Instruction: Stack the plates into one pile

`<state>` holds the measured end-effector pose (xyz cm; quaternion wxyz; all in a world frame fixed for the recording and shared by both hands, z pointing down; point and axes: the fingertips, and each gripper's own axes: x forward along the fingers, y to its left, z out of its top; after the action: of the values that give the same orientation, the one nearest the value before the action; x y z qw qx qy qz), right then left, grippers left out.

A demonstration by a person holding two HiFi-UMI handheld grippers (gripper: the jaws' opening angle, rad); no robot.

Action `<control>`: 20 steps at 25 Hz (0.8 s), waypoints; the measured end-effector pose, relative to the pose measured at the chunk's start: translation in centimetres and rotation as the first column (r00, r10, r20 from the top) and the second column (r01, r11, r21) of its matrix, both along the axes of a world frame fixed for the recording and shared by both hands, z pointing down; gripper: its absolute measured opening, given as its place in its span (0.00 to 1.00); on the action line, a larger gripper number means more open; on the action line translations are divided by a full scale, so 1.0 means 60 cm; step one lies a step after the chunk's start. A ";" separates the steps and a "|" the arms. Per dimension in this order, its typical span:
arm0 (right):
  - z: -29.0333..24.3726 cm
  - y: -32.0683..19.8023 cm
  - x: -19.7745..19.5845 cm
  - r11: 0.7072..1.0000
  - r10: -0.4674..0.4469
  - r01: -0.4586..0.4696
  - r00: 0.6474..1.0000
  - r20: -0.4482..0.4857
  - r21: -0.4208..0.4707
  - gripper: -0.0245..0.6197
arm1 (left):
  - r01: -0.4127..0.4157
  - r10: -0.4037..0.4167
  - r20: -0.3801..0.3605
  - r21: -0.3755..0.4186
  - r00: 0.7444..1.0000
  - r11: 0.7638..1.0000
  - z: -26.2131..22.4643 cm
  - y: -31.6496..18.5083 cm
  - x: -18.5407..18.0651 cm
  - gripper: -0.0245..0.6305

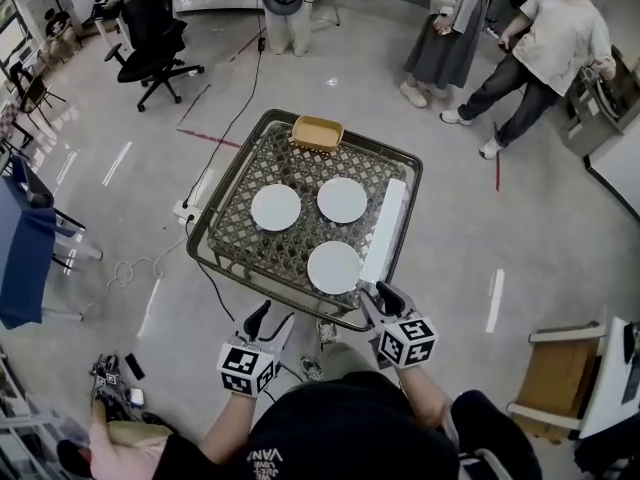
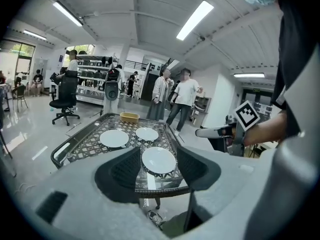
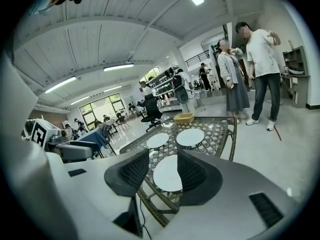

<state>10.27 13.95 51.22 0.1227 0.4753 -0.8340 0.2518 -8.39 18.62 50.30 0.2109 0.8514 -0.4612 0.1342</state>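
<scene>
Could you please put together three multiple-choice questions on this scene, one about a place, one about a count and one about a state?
1. Where on the table is the yellow tray?
A. at the far edge
B. in the middle
C. at the near edge

2. How many white plates lie on the table?
A. two
B. three
C. five

3. How do the left gripper and the right gripper stand?
A. both shut on a plate
B. both open, holding nothing
C. one shut on the tray

Answers:
1 A: the tray sits at the edge farthest from the person.
2 B: three plates lie apart, none stacked.
3 B: each gripper view shows jaws apart with nothing between them.
</scene>
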 end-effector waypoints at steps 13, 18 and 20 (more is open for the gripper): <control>0.151 -0.116 0.020 0.984 -0.049 0.030 0.993 -0.108 -0.173 0.29 | -0.062 0.070 0.042 -0.173 0.997 0.983 0.139 -0.140 0.046 0.38; 0.202 -0.140 0.034 0.966 -0.043 0.015 0.994 -0.102 -0.257 0.29 | -0.074 0.092 0.048 -0.282 0.995 0.956 0.201 -0.173 0.071 0.38; 0.219 -0.146 0.036 0.958 -0.037 0.009 0.995 -0.091 -0.287 0.29 | -0.085 0.106 0.044 -0.334 0.993 0.939 0.226 -0.178 0.082 0.39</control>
<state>12.41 5.16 64.36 0.2328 0.4543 -0.7876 0.3452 -3.49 7.93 63.83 0.3303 0.8206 -0.3963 0.2459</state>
